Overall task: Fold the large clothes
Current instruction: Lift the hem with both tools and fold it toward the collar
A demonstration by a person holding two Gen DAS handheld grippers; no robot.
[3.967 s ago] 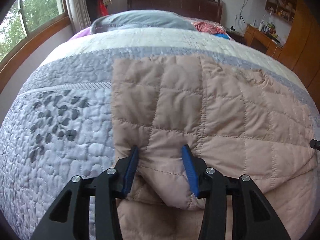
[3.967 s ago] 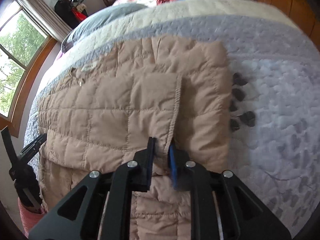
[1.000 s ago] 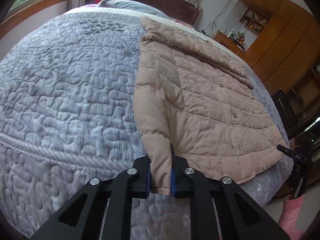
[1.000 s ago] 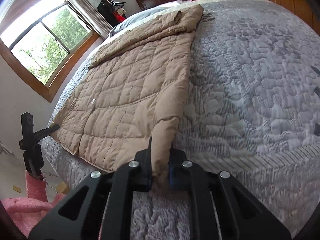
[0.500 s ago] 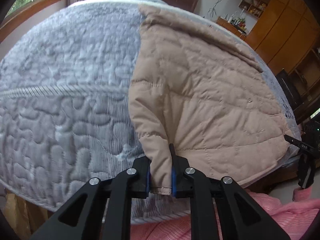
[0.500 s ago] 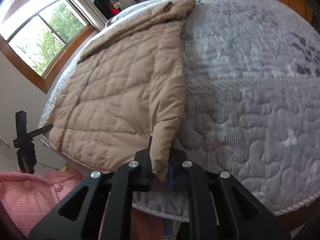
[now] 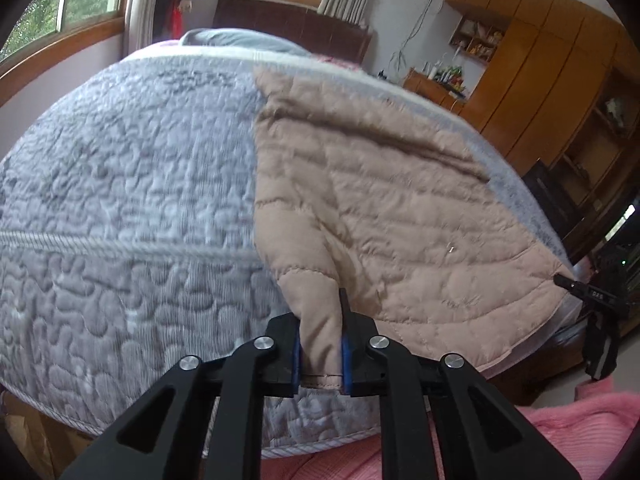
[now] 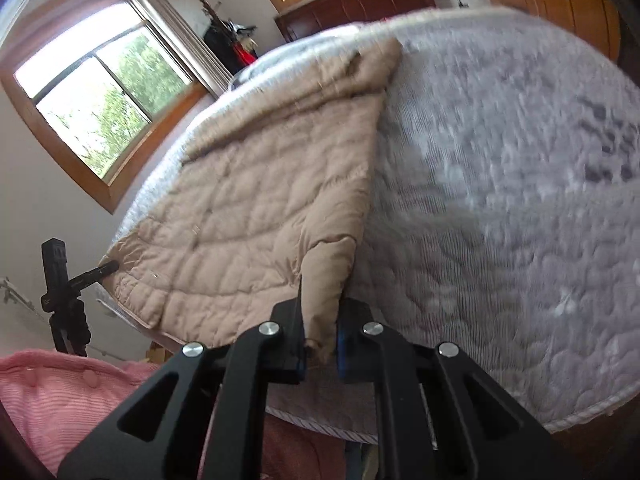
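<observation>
Grey quilted bedspread (image 7: 120,208) with a pebbled stitch pattern covers the large bed that fills both views; a corded seam runs across it near the foot edge. Beyond the bed's far end stand a dark wooden headboard (image 7: 292,24) and a grey pillow (image 7: 236,40). Wood-framed windows (image 8: 108,104) with green trees outside sit on the wall beside the bed, with curtains hanging at their edges. Orange-brown wooden cabinets (image 7: 540,64) and shelves crowded with small items line the wall on the bed's other side.

On the bedspread lies the tan quilted coat (image 7: 380,208), spread flat and reaching over the bed's foot edge. The left gripper (image 7: 320,354) has its jaws clamped on one corner of the coat's hem, the fabric bunched between the blue pads (image 7: 345,364). The right gripper (image 8: 320,346) is likewise clamped on the opposite hem corner, at the coat's edge next to bare bedspread.

Pink ribbed clothing (image 8: 60,392) of the person shows below the bed's foot edge. White markings on the other gripper, seen at the coat's far corner, are too small to read.
</observation>
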